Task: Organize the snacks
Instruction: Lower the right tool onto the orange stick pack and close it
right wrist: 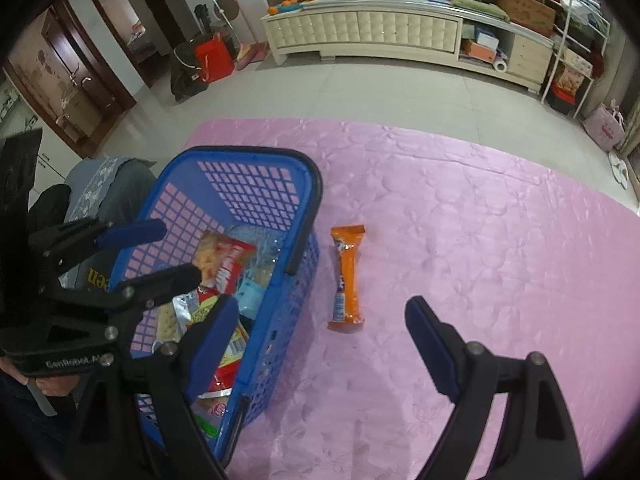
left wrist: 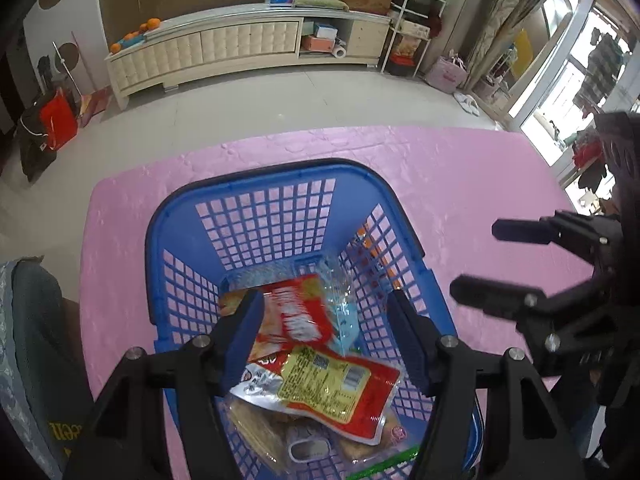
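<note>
Over the blue basket (left wrist: 256, 216), left gripper (left wrist: 324, 340) gapes empty above dropped packets. Right gripper (right wrist: 320, 344) wide, empty; may clip basket wall reaching orange snack bar (right wrist: 347, 278).

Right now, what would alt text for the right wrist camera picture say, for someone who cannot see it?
An orange snack packet lies alone on a pink tablecloth, ahead of the open right gripper. Left of it stands a blue basket holding several packets, with the left gripper open over it.
</note>
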Demonstrator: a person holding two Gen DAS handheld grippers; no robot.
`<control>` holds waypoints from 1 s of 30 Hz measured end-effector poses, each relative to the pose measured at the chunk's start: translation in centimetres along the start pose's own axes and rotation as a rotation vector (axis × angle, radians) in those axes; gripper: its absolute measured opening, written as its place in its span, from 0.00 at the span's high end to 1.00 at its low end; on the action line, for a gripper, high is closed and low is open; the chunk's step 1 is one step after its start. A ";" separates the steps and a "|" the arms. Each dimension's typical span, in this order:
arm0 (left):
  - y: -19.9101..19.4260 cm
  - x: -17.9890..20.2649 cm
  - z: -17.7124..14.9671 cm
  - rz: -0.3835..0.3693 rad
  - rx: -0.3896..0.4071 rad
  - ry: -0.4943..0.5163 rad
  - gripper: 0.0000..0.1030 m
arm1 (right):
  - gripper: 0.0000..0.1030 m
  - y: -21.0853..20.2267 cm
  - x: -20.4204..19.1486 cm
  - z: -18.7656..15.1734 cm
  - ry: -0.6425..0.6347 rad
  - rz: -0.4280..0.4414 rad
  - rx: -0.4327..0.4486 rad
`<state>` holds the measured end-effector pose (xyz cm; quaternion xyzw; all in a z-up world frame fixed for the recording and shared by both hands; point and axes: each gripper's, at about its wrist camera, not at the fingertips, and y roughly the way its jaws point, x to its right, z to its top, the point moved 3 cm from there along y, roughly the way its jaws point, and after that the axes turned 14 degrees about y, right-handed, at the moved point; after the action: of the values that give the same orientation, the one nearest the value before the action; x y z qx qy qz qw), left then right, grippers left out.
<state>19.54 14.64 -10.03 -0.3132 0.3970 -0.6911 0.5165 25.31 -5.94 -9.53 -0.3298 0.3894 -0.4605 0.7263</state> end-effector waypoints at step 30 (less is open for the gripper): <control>3.4 -0.6 -2.1 0.046 -0.129 -0.181 0.40 | 0.23 6.7 4.2 0.1 -0.119 0.038 -0.112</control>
<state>19.51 15.21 -14.08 -0.3977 0.3997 -0.6209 0.5446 29.32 -7.43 -16.15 -0.3895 0.3769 -0.4038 0.7370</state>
